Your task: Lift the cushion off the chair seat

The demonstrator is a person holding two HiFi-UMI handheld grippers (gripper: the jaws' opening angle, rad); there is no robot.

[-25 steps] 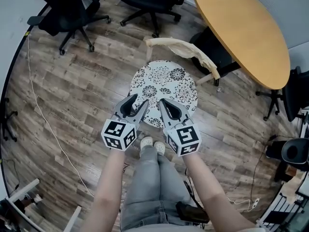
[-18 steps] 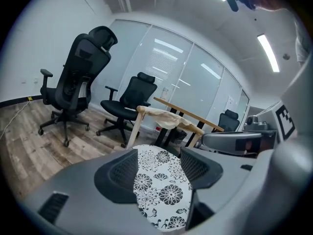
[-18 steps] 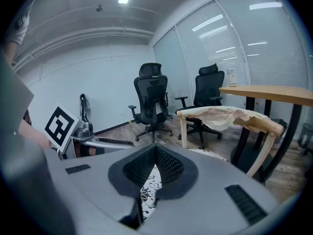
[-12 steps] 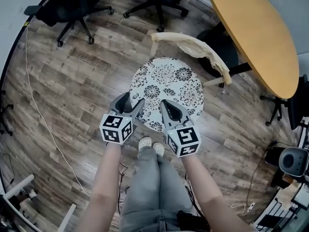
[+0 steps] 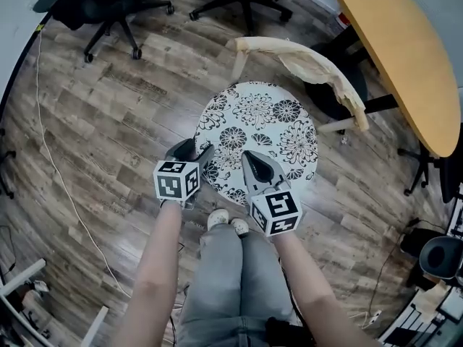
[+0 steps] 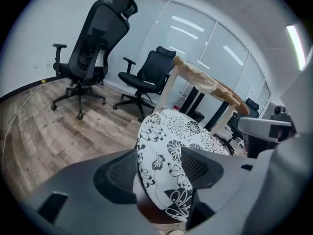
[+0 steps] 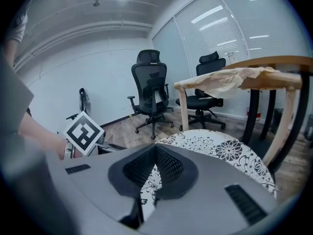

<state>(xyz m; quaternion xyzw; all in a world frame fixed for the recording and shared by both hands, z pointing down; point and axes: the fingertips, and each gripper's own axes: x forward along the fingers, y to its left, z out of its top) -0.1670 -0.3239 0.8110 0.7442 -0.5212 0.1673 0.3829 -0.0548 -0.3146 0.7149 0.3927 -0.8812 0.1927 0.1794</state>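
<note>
A round cushion (image 5: 257, 132) with a black-and-white flower print lies on the seat of a wooden chair whose backrest (image 5: 304, 60) is wrapped in beige paper. My left gripper (image 5: 194, 150) is at the cushion's near-left rim. In the left gripper view the cushion (image 6: 166, 141) edge runs between the left gripper's (image 6: 159, 168) wide-open jaws, and the pads stand apart from it. My right gripper (image 5: 251, 157) hovers over the cushion's near edge. In the right gripper view its jaws (image 7: 155, 151) meet at the tips, shut on nothing, with the cushion (image 7: 220, 153) beyond.
A yellow oval table (image 5: 405, 42) stands at the right, close behind the chair. Black office chairs (image 5: 101, 6) are at the back. A thin cable (image 5: 54, 157) runs over the wood floor at the left. The person's legs and shoes (image 5: 228, 219) are just before the seat.
Both grippers have come down toward the cushion. The left gripper's jaws have spread wider and now straddle the cushion's near-left rim.
</note>
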